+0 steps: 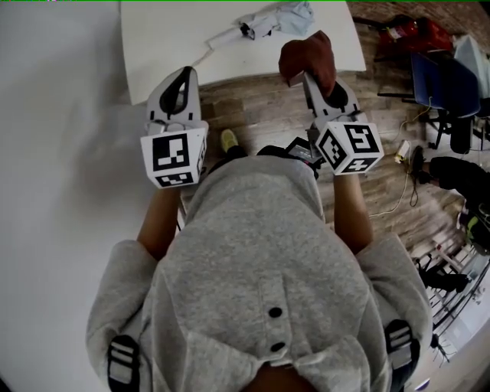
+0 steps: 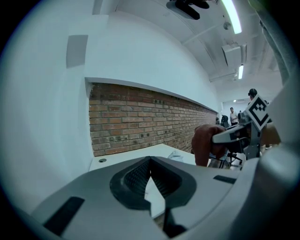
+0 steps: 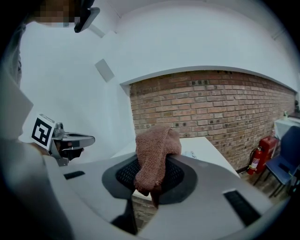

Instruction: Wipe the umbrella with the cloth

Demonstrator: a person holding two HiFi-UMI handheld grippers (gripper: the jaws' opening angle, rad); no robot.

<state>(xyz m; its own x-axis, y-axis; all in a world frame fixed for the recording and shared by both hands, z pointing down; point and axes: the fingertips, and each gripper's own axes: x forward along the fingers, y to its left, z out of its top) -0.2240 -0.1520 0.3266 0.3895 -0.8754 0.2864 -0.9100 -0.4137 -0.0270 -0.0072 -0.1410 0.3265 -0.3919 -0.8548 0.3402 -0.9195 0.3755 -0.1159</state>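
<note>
A reddish-brown cloth (image 1: 308, 55) hangs bunched from my right gripper (image 1: 309, 79), whose jaws are shut on it. In the right gripper view the cloth (image 3: 154, 152) drapes over the jaw tips and hides them. My left gripper (image 1: 185, 74) is beside it to the left, shut with nothing between its jaws (image 2: 150, 159). Both point toward a white table (image 1: 176, 46). On its far part lies the folded pale grey-blue umbrella (image 1: 268, 20), apart from both grippers. From the left gripper view the cloth (image 2: 204, 143) shows at the right.
A brick wall (image 2: 140, 122) rises behind the table. A white wall (image 1: 53, 153) runs along the left. On the wooden floor at the right stand a blue chair (image 1: 440, 76), red gear (image 1: 417, 34) and cables. A fire extinguisher (image 3: 257, 159) stands by the wall.
</note>
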